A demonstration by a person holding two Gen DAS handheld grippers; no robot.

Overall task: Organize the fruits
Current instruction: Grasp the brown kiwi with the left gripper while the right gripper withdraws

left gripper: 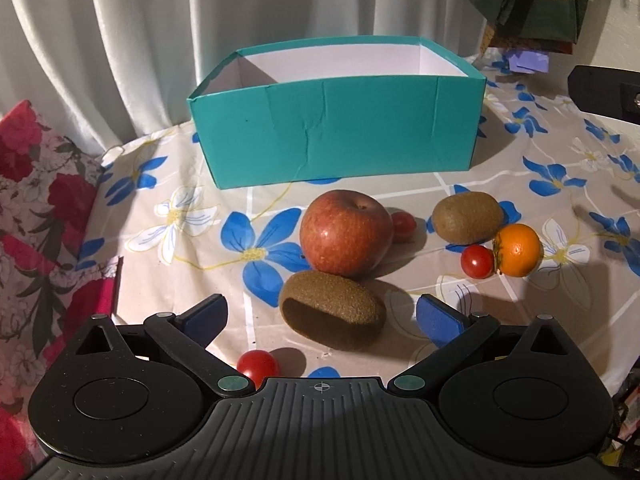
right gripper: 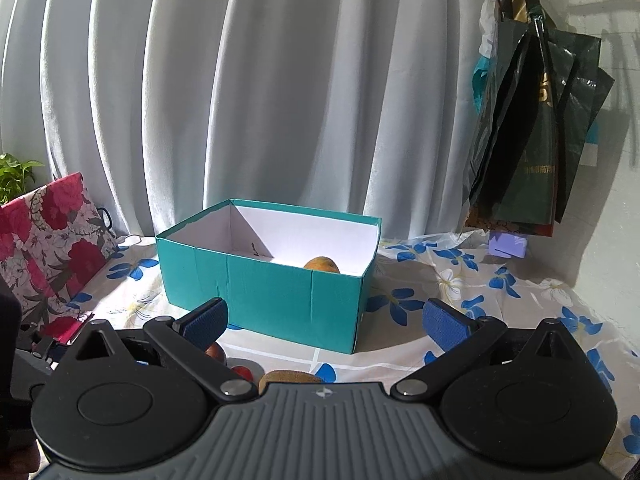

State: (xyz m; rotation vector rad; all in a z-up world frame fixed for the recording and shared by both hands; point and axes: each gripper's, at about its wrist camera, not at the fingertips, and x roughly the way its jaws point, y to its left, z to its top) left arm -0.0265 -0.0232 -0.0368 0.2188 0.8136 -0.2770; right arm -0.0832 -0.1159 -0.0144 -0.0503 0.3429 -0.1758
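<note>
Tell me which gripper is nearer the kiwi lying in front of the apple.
Left. The left gripper is open with the kiwi between its fingers. The right gripper is open too, raised and facing the teal box.

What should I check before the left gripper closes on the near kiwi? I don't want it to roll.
1. Left gripper open: ok.
2. Near kiwi between its fingers: ok.
3. Apple clear of the kiwi: cannot tell, they look close.
4. Cherry tomato out of the left finger's path: not ok, it sits just below.
5. Teal box has room: ok, one fruit inside.
6. Right gripper empty: ok.
</note>
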